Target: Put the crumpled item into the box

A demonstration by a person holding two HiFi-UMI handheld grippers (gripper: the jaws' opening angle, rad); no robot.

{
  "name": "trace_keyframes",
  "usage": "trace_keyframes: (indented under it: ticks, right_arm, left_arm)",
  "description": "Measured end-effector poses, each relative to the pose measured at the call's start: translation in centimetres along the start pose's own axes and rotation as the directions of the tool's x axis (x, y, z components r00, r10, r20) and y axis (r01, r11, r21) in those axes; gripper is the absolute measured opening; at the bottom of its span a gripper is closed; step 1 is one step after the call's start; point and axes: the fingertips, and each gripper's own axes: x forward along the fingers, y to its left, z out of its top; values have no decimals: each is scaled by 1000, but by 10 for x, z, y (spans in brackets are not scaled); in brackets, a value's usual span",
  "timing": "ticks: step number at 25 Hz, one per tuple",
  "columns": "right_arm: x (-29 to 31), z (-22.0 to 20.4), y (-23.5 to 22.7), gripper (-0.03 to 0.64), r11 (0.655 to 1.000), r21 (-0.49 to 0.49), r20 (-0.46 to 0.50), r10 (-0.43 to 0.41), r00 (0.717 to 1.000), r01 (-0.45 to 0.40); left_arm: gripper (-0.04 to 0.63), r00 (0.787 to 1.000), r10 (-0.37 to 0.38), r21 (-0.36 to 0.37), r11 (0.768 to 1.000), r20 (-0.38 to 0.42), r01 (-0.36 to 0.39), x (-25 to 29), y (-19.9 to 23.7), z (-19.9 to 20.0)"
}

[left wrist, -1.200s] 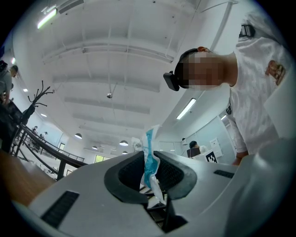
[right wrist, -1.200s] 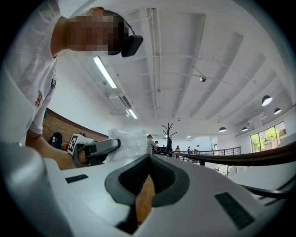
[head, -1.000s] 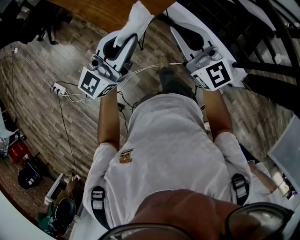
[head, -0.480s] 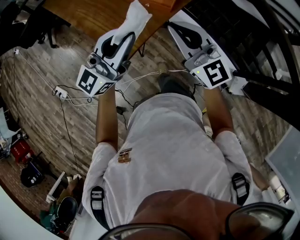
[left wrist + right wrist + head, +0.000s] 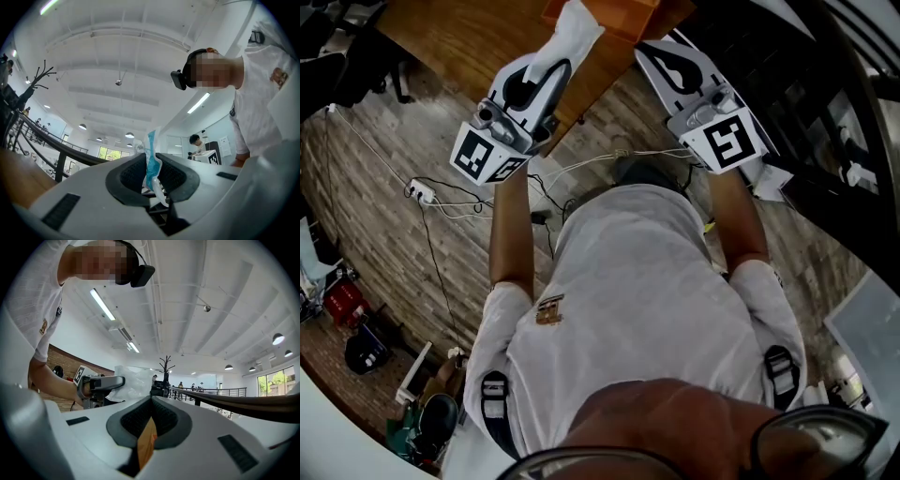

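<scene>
The crumpled item, a white-and-blue wrapper, sits clenched in the left gripper at twelve o'clock, just beside the box. The right gripper clamps what looks like its cardboard flap, likely steadying the opening.

The crumpled item sticks forward from between the jaws of the left hand-held gripper, over the near edge of the counter. The box lies just right of it, and the jaws of the right hand-held gripper pinch one of its flaps. A power strip lies on the floor, left of the person.
</scene>
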Motion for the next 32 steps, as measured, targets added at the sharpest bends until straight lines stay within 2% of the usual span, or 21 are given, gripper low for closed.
trace_keyframes:
  ticks: [3,9,16,23,28,32]
  right_arm:
    - [19,-13,-25,32,1000,0,-11,-3,1000,3]
    - [30,-27,-60,32,1000,-4,-17,-4,1000,4]
    - [32,-42,-88,32,1000,-4,-41,3,999,-3]
    - [41,-60,-102,32,999,-50,-95,-5,995,0]
    - [46,-78,-114,32,998,-43,-165,-51,985,45]
    - [51,-86,-119,32,997,-22,-209,-83,974,80]
  left_arm:
    - [74,1000,0,-28,1000,-23,0,14,32,-15]
    - [74,998,6,-76,997,-68,-11,37,65,-39]
    - [74,981,-11,-110,994,-191,-10,65,84,-70]
    - [74,941,-47,-186,982,-336,-17,80,111,-101]
    - [74,900,-119,-268,963,-419,2,88,124,-125]
    - [74,859,-167,-311,950,-484,9,93,138,-142]
